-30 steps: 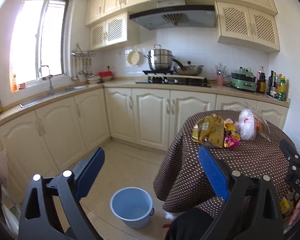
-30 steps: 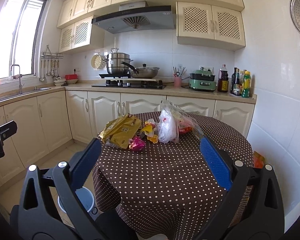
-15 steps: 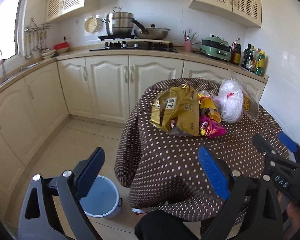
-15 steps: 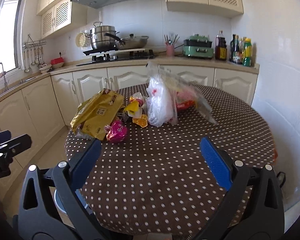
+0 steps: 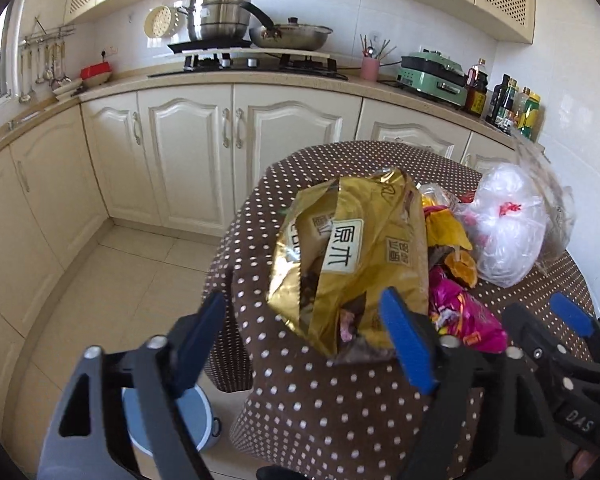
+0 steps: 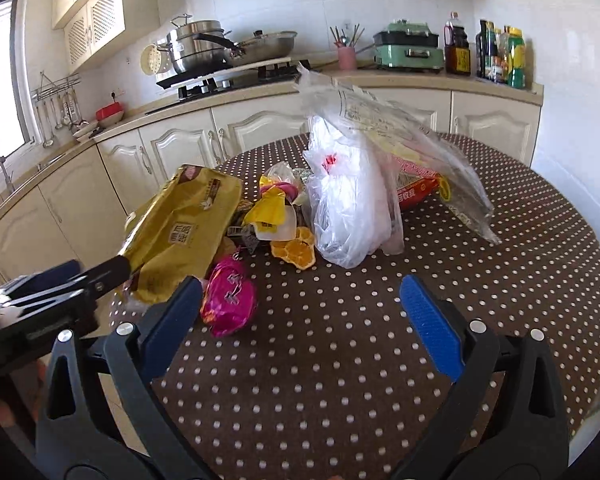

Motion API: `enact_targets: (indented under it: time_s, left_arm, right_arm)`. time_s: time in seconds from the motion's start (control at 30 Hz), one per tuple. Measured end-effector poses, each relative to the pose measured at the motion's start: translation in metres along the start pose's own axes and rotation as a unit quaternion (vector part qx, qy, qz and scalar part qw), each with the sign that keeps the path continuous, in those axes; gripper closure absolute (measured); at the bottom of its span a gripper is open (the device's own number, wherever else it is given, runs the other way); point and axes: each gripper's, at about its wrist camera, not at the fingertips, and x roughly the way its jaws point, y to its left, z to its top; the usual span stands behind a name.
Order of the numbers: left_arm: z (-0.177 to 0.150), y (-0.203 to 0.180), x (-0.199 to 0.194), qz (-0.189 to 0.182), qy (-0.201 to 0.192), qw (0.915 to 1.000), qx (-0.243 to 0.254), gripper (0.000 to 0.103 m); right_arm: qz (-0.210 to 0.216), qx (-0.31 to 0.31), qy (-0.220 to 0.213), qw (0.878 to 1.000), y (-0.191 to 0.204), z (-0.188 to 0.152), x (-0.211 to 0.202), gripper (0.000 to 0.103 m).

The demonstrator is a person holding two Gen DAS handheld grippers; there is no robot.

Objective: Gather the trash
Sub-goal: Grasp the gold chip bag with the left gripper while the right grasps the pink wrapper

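Observation:
A pile of trash lies on the round brown polka-dot table (image 5: 340, 400): a big gold foil snack bag (image 5: 356, 256) (image 6: 180, 232), a pink wrapper (image 5: 460, 316) (image 6: 228, 304), yellow and orange wrappers (image 6: 292, 248), a white plastic bag (image 5: 504, 224) (image 6: 348, 200) and a clear plastic bag (image 6: 412, 136). My left gripper (image 5: 304, 332) is open, its jaws on either side of the gold bag's near end, not closed on it. My right gripper (image 6: 300, 320) is open over the table, just right of the pink wrapper.
A light blue bucket (image 5: 196, 420) stands on the tiled floor left of the table. Cream cabinets, a stove with pots (image 5: 228, 16) and bottles (image 6: 500, 56) line the counter behind. A white wall is close on the right.
Both grippers have moved forward and down toward the trash pile. The left gripper has come up to the gold bag; both stay open.

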Motion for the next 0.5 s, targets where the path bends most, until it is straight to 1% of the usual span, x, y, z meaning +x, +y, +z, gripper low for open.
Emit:
enact_targets:
  time_s: [0.03, 0.07, 0.1, 0.13, 0.17, 0.2, 0.23, 0.27, 0.3, 0.33, 0.37, 0.4, 0.5]
  left_arm:
    - [0.001, 0.000, 0.008, -0.007, 0.006, 0.9999, -0.003, 0.037]
    - [0.002, 0.000, 0.016, -0.016, 0.013, 0.9998, -0.006, 0.044]
    - [0.002, -0.001, 0.020, -0.020, 0.017, 0.9996, -0.007, 0.048]
    - [0.003, -0.002, 0.025, -0.024, 0.018, 0.9995, -0.007, 0.048]
    - [0.003, -0.003, 0.029, -0.025, 0.016, 0.9995, -0.005, 0.052]
    - [0.003, -0.003, 0.030, -0.029, 0.015, 0.9994, -0.004, 0.059]
    - [0.003, -0.003, 0.032, -0.037, 0.013, 0.9992, -0.004, 0.062]
    - [0.002, -0.003, 0.031, -0.039, 0.009, 0.9992, -0.003, 0.078]
    - [0.001, -0.002, 0.029, -0.042, 0.006, 0.9991, -0.004, 0.083]
    - [-0.002, 0.001, 0.027, -0.052, 0.004, 0.9986, -0.010, 0.085]
    - [-0.003, 0.003, 0.024, -0.059, 0.001, 0.9982, -0.015, 0.092]
    - [-0.005, 0.006, 0.020, -0.067, -0.001, 0.9975, -0.021, 0.095]
    - [-0.011, 0.015, 0.009, -0.070, -0.009, 0.9970, -0.032, 0.100]
  right_arm:
    - [0.001, 0.000, 0.002, 1.000, 0.001, 0.002, 0.003, 0.006]
    - [0.000, -0.002, 0.004, 1.000, 0.002, 0.003, 0.005, 0.006]
    - [-0.002, -0.006, 0.004, 1.000, 0.004, 0.004, 0.007, 0.006]
    - [-0.002, -0.010, 0.005, 1.000, 0.005, 0.004, 0.008, 0.006]
    - [-0.001, -0.014, 0.009, 1.000, 0.007, 0.005, 0.010, 0.006]
    - [0.001, -0.016, 0.012, 1.000, 0.009, 0.005, 0.011, 0.006]
    - [0.006, -0.019, 0.014, 1.000, 0.011, 0.005, 0.012, 0.006]
    - [0.007, -0.023, 0.016, 1.000, 0.013, 0.005, 0.013, 0.006]
    - [0.010, -0.030, 0.020, 0.999, 0.017, 0.005, 0.015, 0.006]
    - [0.011, -0.036, 0.025, 0.999, 0.020, 0.006, 0.018, 0.006]
    - [0.012, -0.040, 0.031, 0.999, 0.023, 0.006, 0.020, 0.006]
    - [0.013, -0.045, 0.037, 0.998, 0.026, 0.006, 0.023, 0.006]
    - [0.015, -0.059, 0.056, 0.997, 0.033, 0.007, 0.030, 0.008]
